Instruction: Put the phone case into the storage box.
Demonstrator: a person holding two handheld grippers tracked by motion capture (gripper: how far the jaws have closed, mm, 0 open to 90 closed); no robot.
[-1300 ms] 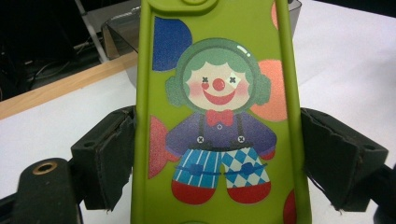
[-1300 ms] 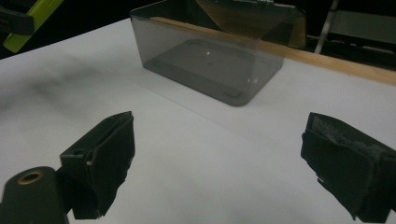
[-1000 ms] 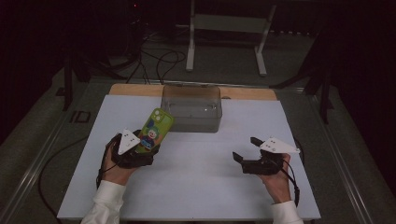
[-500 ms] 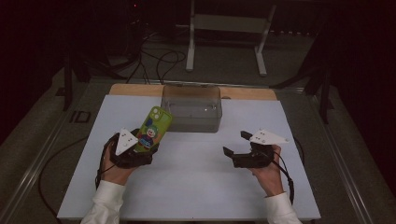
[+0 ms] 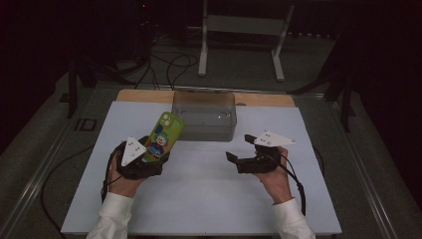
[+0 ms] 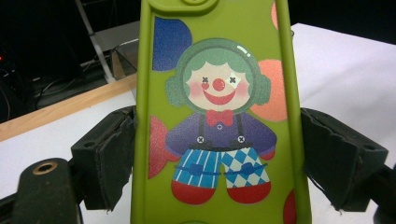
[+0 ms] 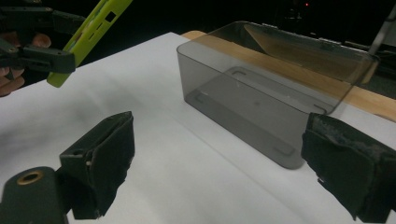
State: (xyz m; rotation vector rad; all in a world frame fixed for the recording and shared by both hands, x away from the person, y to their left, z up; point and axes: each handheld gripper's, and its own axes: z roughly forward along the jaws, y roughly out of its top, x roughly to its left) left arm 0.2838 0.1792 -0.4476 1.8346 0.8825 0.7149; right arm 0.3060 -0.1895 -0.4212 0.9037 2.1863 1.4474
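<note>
A green phone case (image 5: 164,136) with a clown picture is held tilted above the white table, its top end pointing toward the box. My left gripper (image 5: 149,158) is shut on the case's two long edges; the left gripper view has the clown case (image 6: 219,112) between both black pads (image 6: 112,158). My right gripper (image 5: 240,148) hovers open over the right half of the table, its jaws wide apart and bare. In the right gripper view the case (image 7: 91,32) is at the upper left. A clear grey plastic box (image 5: 204,115) stands open-topped at the back middle.
The white table top (image 5: 199,199) ends in a wooden strip (image 5: 144,96) at the far side. Behind it are a metal stand (image 5: 241,35) and cables (image 5: 164,62) on the dark floor. The grey box (image 7: 266,93) lies just ahead of my right gripper.
My right gripper has moved left and forward toward the middle of the table, staying open. The left gripper with the case has barely shifted.
</note>
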